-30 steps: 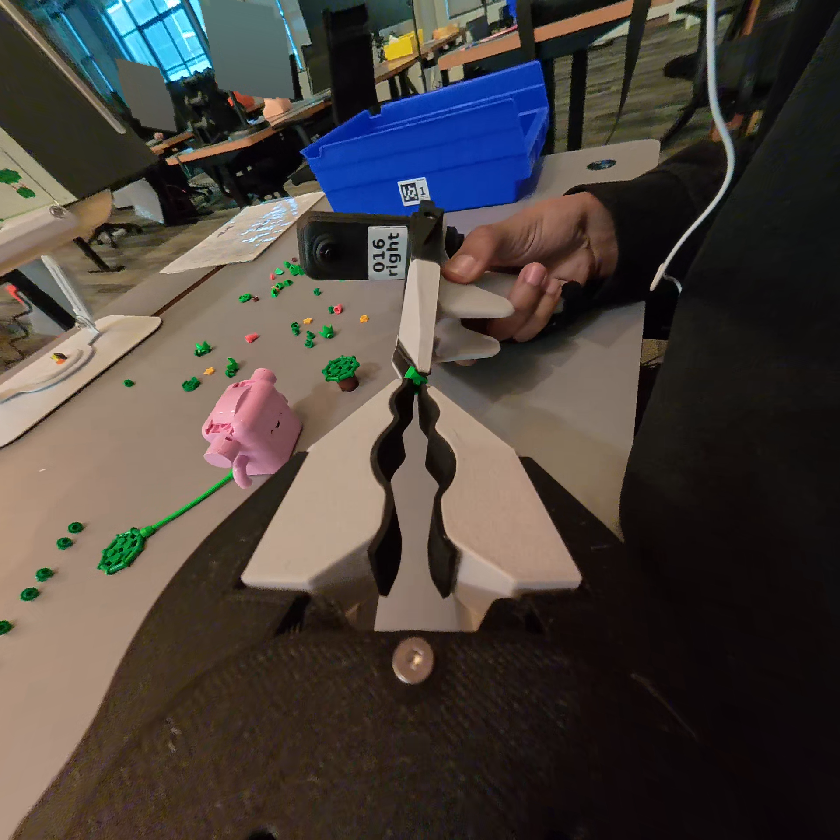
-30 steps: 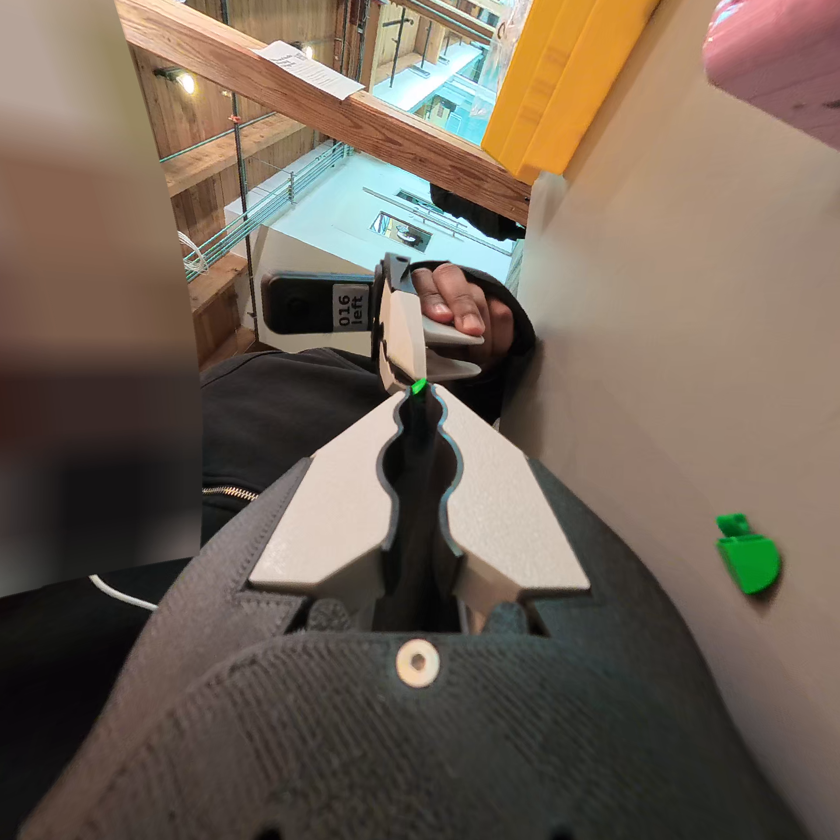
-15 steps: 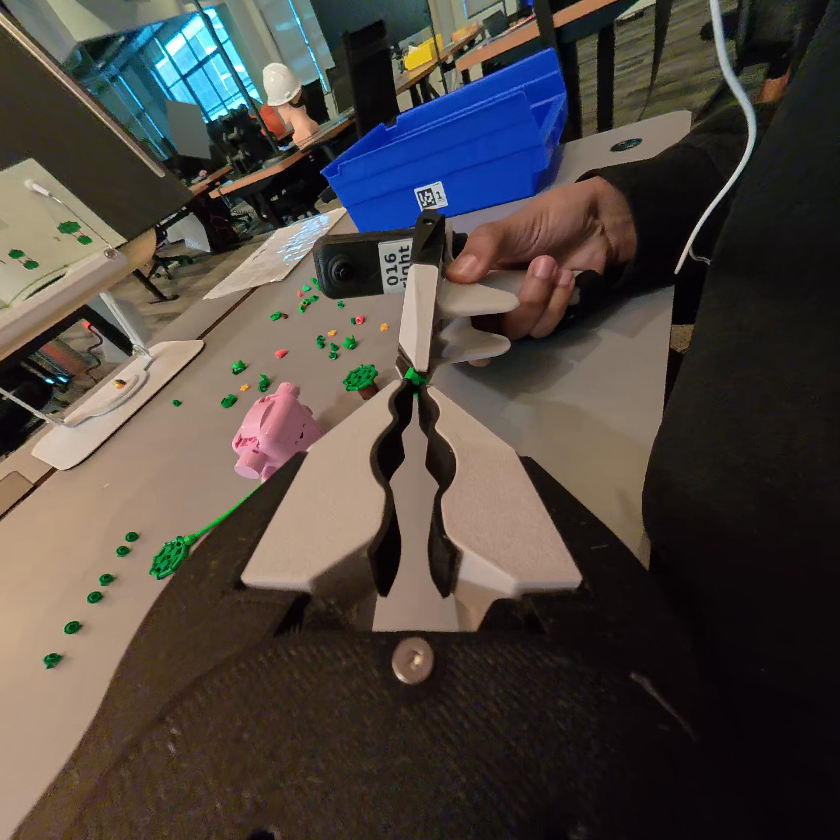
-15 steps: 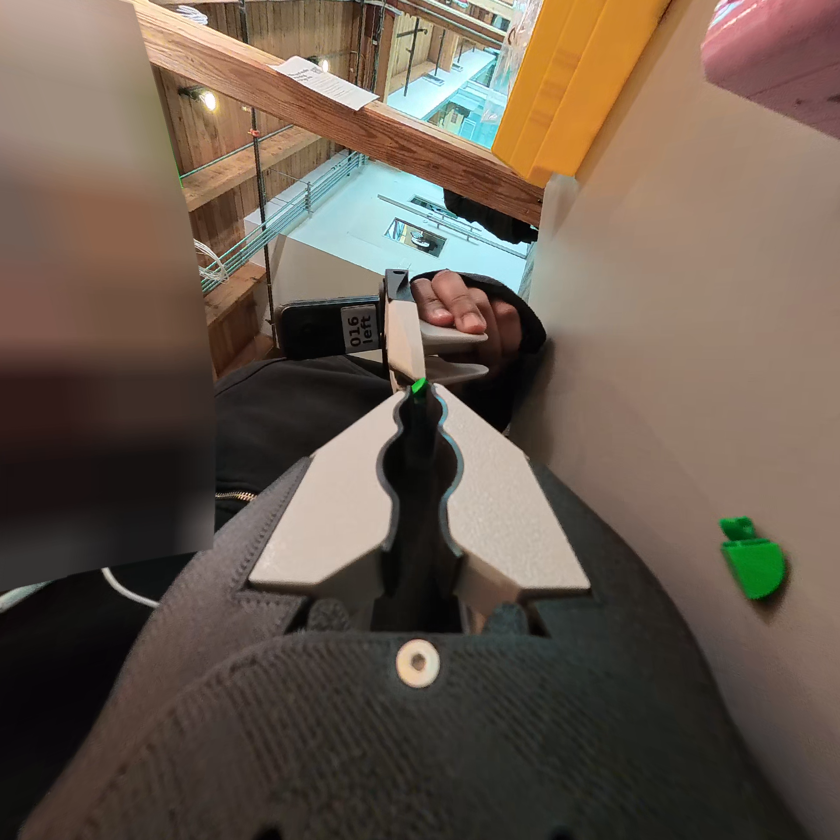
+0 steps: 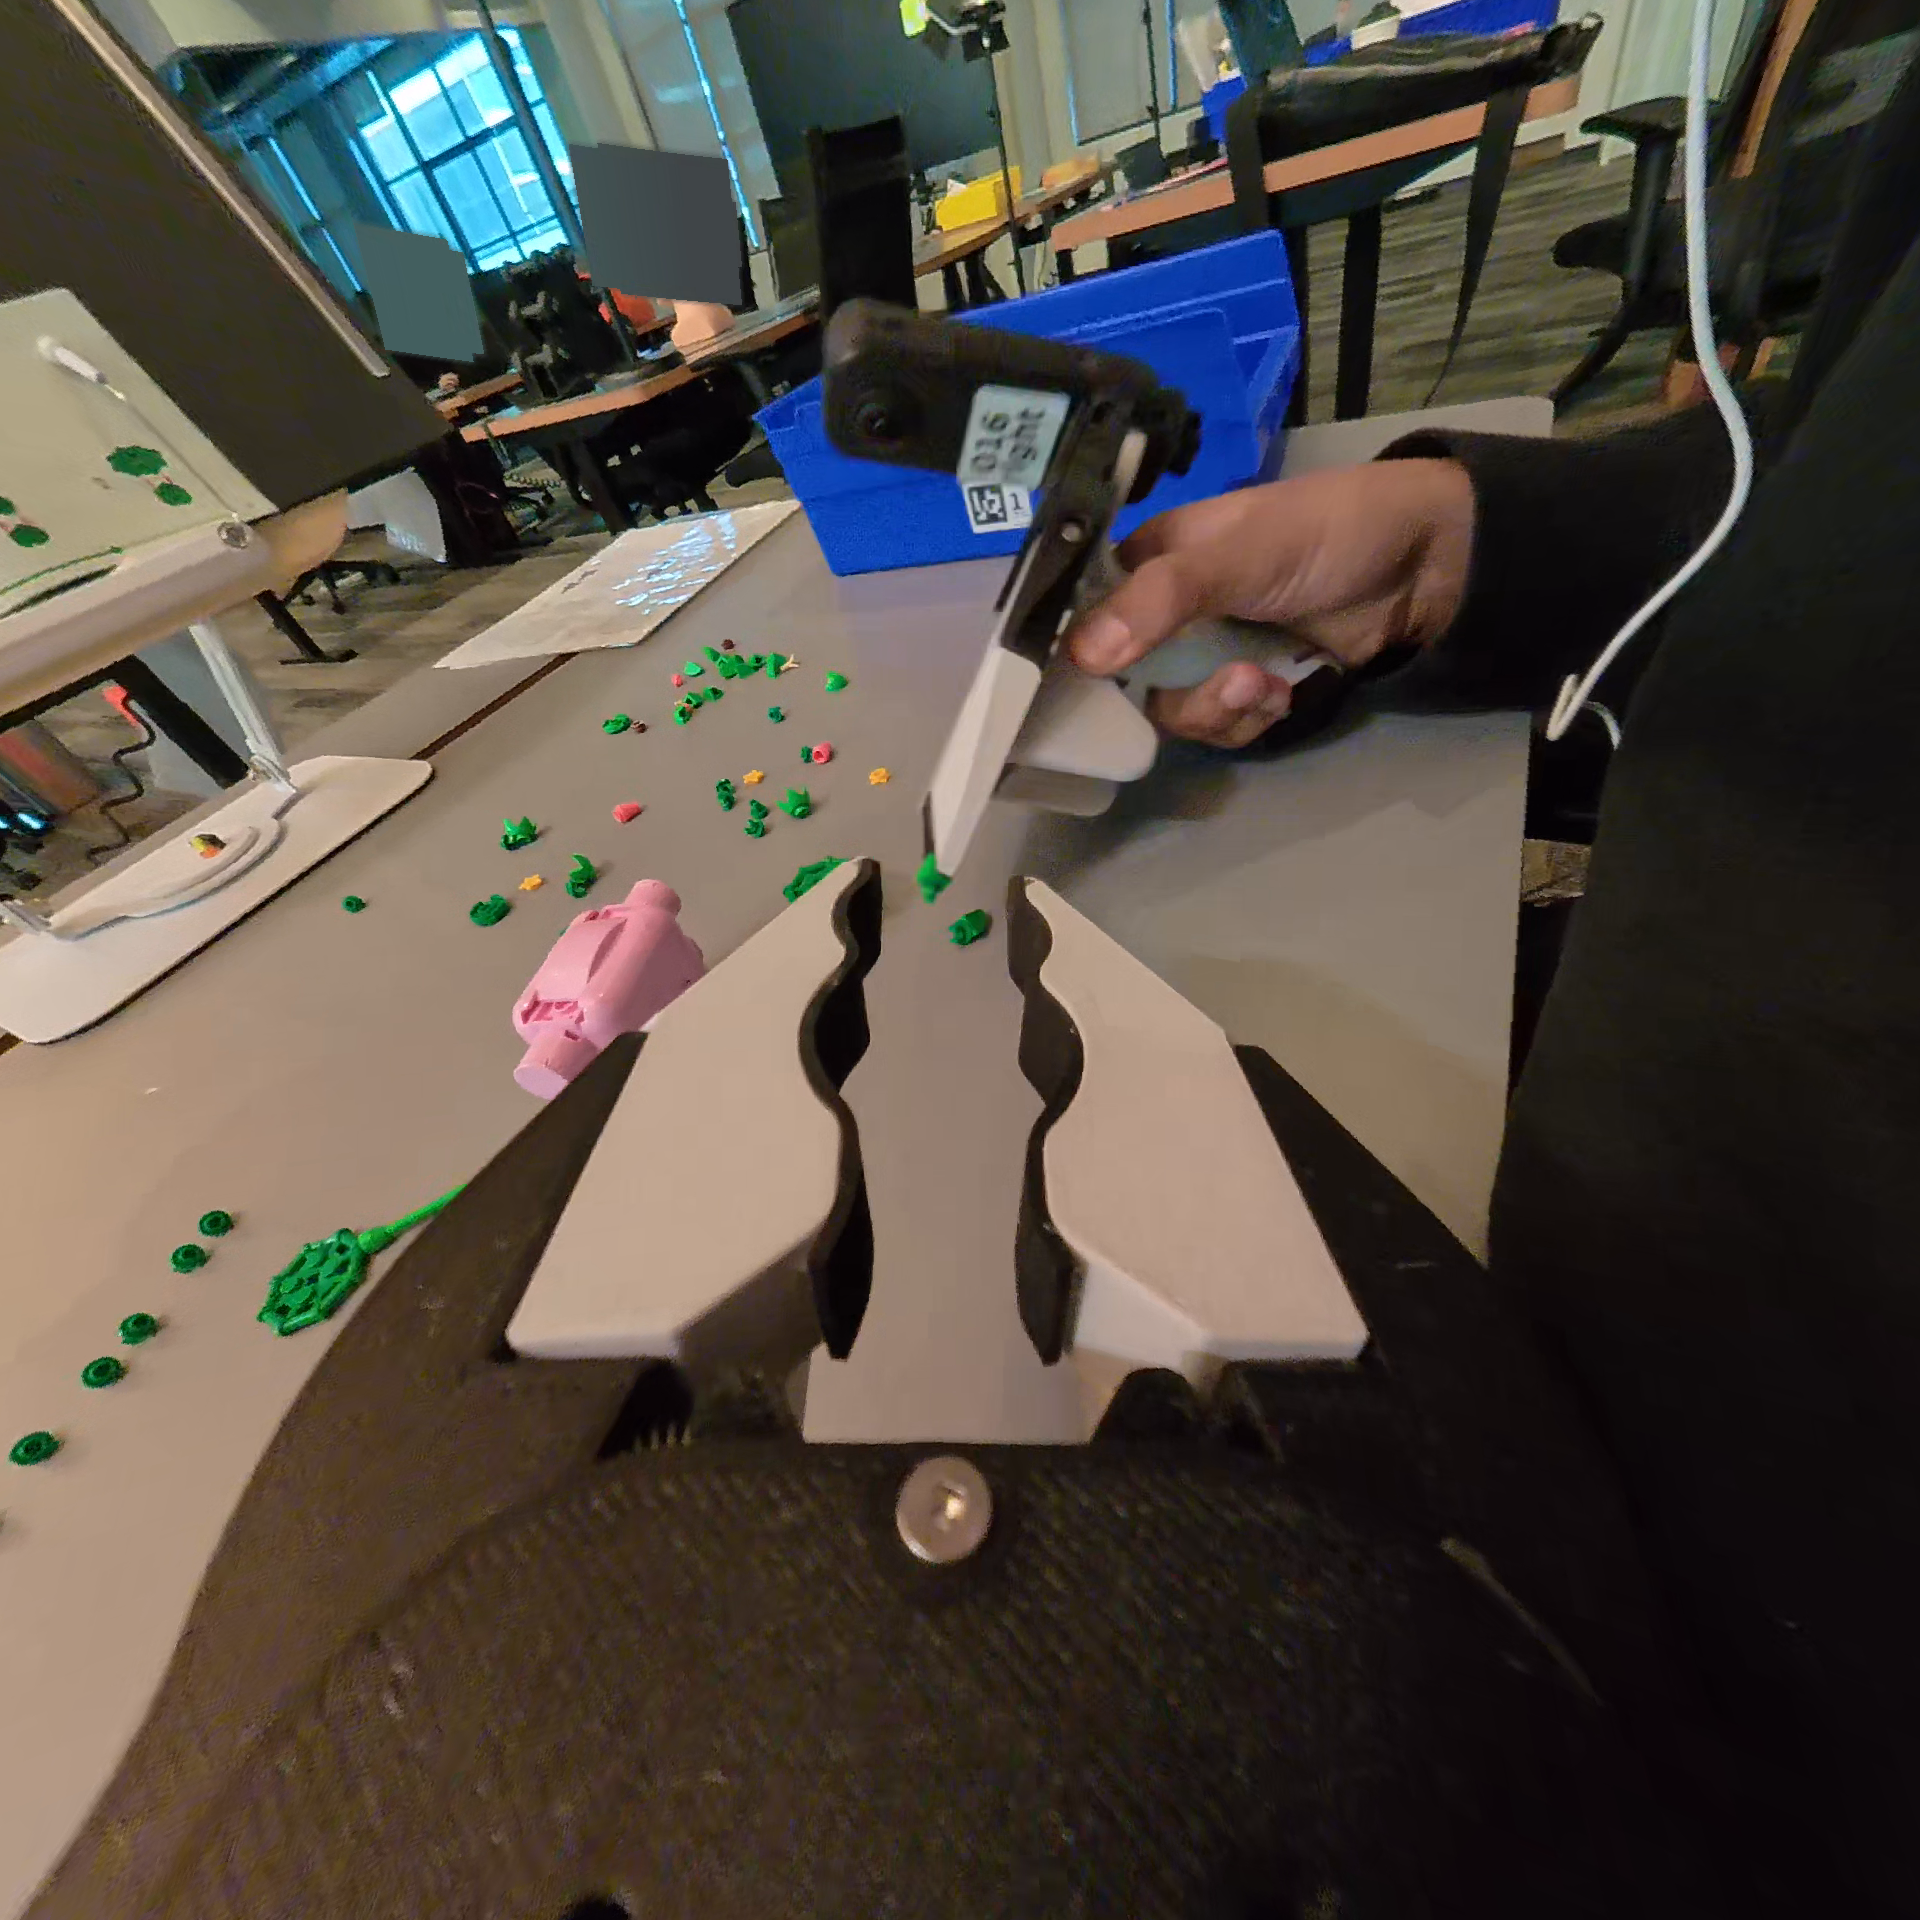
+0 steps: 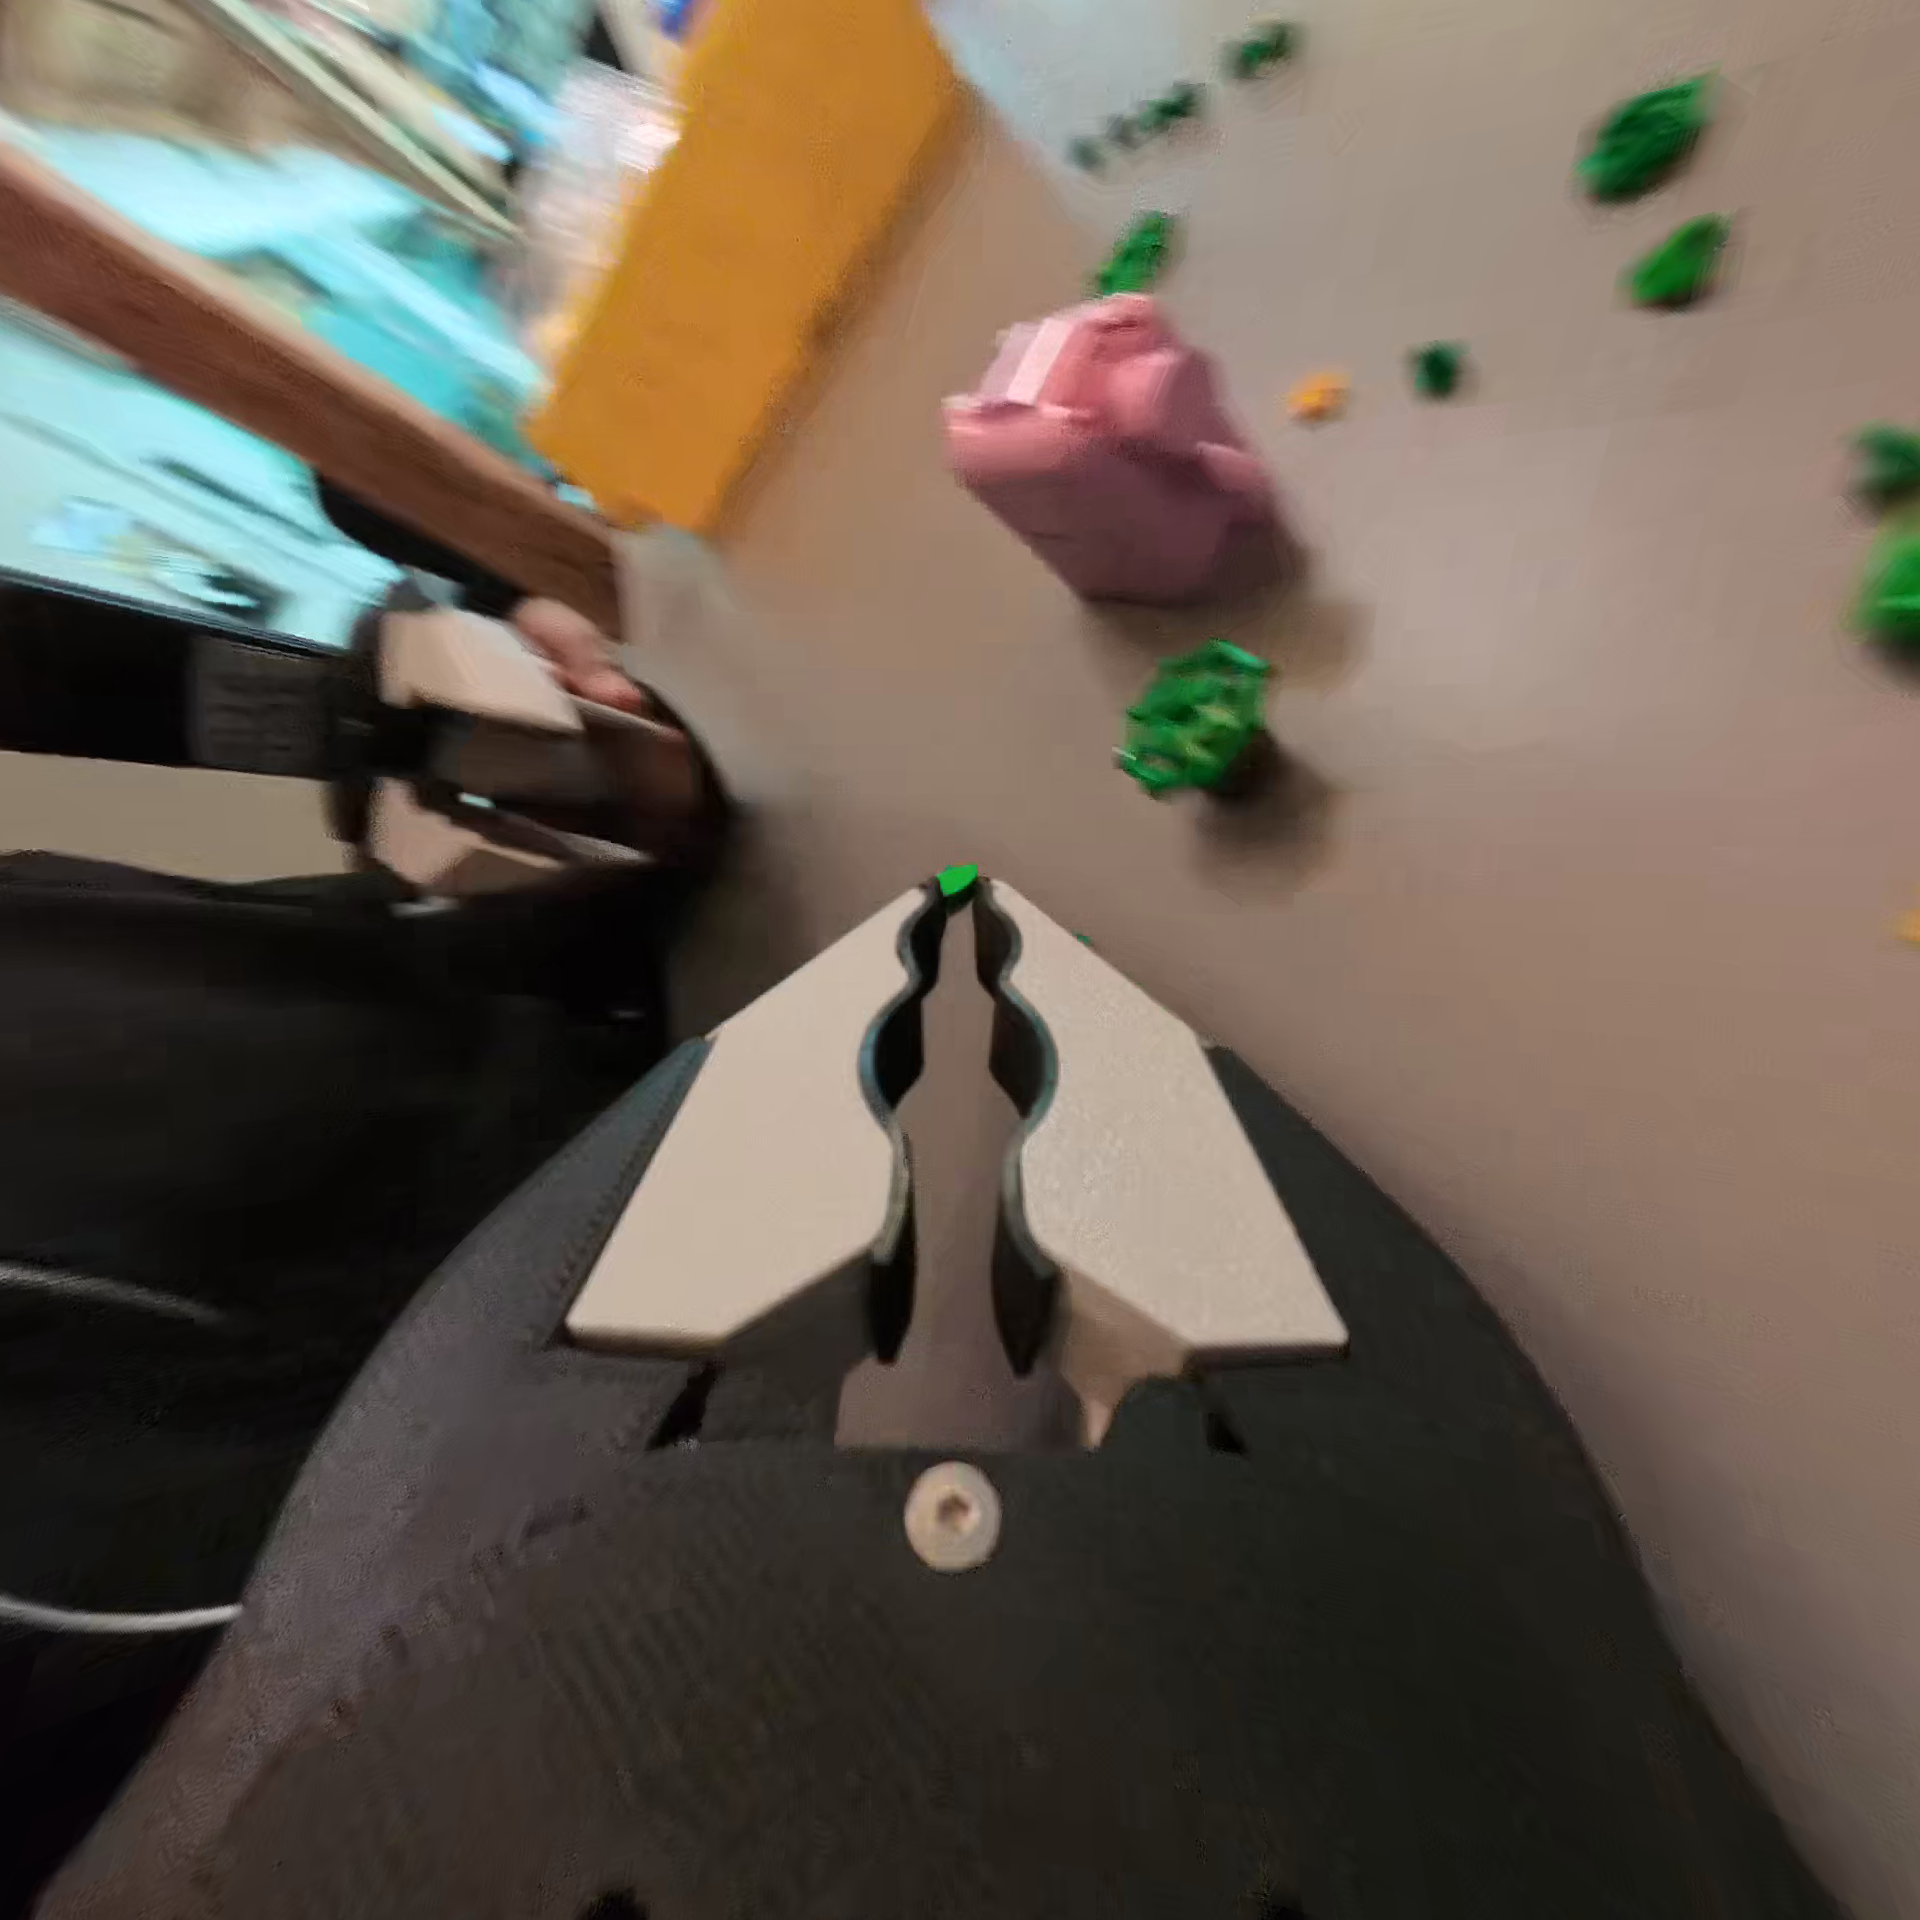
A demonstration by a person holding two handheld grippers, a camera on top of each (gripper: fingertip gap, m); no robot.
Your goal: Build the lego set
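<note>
1. The grey tabletop [image 5: 1299, 935] carries every loose piece.
2. The pink blocky lego model [image 5: 608, 982] lies left of the left gripper [image 5: 940, 894].
3. The green web-shaped piece on a stem [image 5: 312, 1283] lies nearer, left of the model.
4. The small scattered green lego bits [image 5: 748, 810] lie behind the model.
5. The blue plastic bin [image 5: 1132, 384] stands behind them.

Left gripper [image 5: 943, 894] gapes empty; right gripper [image 5: 935, 868] pinches a green piece [image 5: 932, 879].

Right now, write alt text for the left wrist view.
The open left gripper hovers over a grey table, facing the right gripper, which pinches a small green lego piece. Another green piece lies beneath; a pink lego block and scattered green bits sit left.
</note>
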